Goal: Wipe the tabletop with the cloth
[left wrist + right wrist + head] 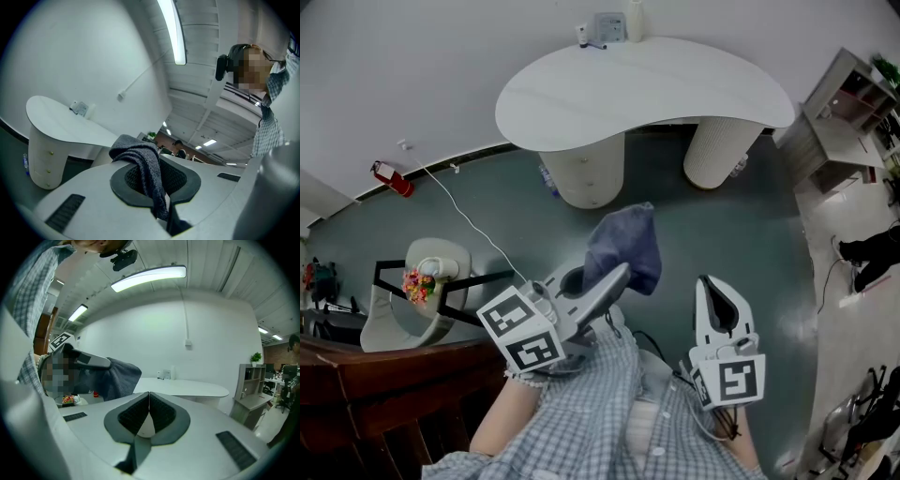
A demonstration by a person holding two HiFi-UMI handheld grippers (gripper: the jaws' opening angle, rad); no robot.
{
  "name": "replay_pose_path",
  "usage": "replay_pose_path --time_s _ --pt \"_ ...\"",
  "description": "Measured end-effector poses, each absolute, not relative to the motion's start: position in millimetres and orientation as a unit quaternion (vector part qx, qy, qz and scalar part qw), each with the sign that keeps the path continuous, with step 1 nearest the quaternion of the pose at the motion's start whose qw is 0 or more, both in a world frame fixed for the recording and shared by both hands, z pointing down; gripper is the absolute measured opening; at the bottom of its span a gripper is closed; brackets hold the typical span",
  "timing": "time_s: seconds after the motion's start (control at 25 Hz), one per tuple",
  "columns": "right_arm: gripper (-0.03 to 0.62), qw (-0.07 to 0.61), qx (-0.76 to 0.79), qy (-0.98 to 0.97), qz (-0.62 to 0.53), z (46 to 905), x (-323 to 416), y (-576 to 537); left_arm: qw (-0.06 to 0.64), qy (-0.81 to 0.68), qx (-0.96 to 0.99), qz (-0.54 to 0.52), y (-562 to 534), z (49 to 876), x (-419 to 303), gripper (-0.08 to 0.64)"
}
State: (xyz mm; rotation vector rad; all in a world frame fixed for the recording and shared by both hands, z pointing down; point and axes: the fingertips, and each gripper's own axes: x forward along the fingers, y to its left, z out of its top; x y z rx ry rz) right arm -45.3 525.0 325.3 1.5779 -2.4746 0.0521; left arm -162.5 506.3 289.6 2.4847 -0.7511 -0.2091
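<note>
A grey-blue cloth (625,246) hangs from my left gripper (614,278), which is shut on it and held in the air in front of the white curved tabletop (647,89). In the left gripper view the cloth (140,159) drapes over and between the dark pads. My right gripper (715,298) is lower right, shut with nothing between its fingers; its pads (149,414) meet in the right gripper view. That view also shows the cloth (119,376) off to the left and the tabletop (187,389) ahead.
The table stands on two ribbed white pedestals (589,171) against a white wall. Small items (605,30) sit at its far edge. A white shelf unit (848,117) is at right. A round side table with flowers (420,286) and a dark wooden counter (366,375) lie left.
</note>
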Motion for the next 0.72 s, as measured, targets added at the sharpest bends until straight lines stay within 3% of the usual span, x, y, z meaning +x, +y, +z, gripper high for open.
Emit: replay_pose_path --time_s 0.72 --pt "0.009 0.127 0.575 -0.808 0.012 323.4 -7.8 423.6 0.276 -0.232 0.929 -0.080 381.0 289.8 -123.7 0.034"
